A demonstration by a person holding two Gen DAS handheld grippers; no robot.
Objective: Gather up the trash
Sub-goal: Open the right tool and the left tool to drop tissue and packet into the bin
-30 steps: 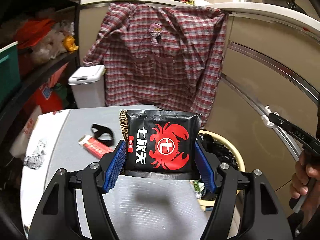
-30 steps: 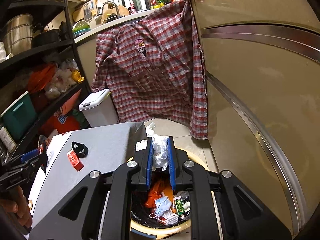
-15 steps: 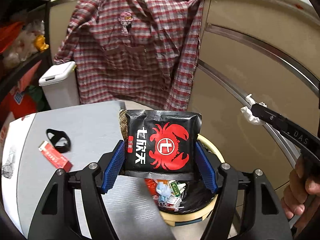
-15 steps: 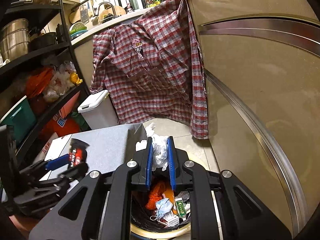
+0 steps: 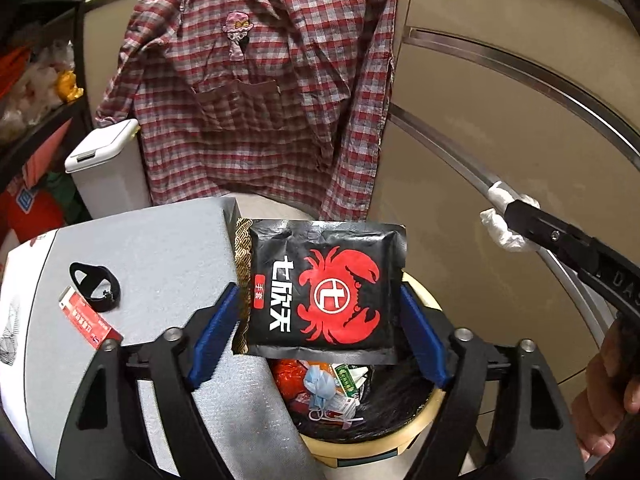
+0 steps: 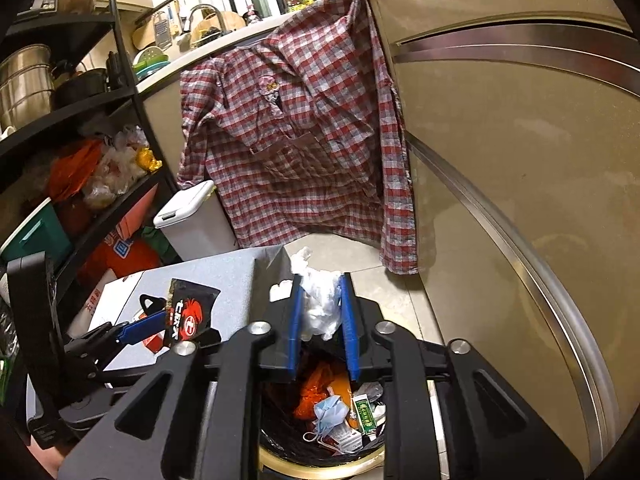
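We hold one black packet [image 5: 324, 288] with a red crab in our left gripper [image 5: 320, 336], above the trash bin [image 5: 372, 436]. Our right gripper [image 6: 322, 320] pinches one crumpled white tissue [image 6: 320, 304] over the same bin. On the grey desk [image 5: 152, 248] to the left lie one red pack [image 5: 86, 318] and one black loop [image 5: 96, 286]; a plaid shirt [image 5: 256, 104] hangs beyond.

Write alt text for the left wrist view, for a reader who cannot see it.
The left gripper holds a black packet with a red crab logo above an open trash bin lined with a black bag and already holding litter. Left of it, a grey table carries a red packet and a black strap; at right, the right gripper clamps crumpled white tissue.
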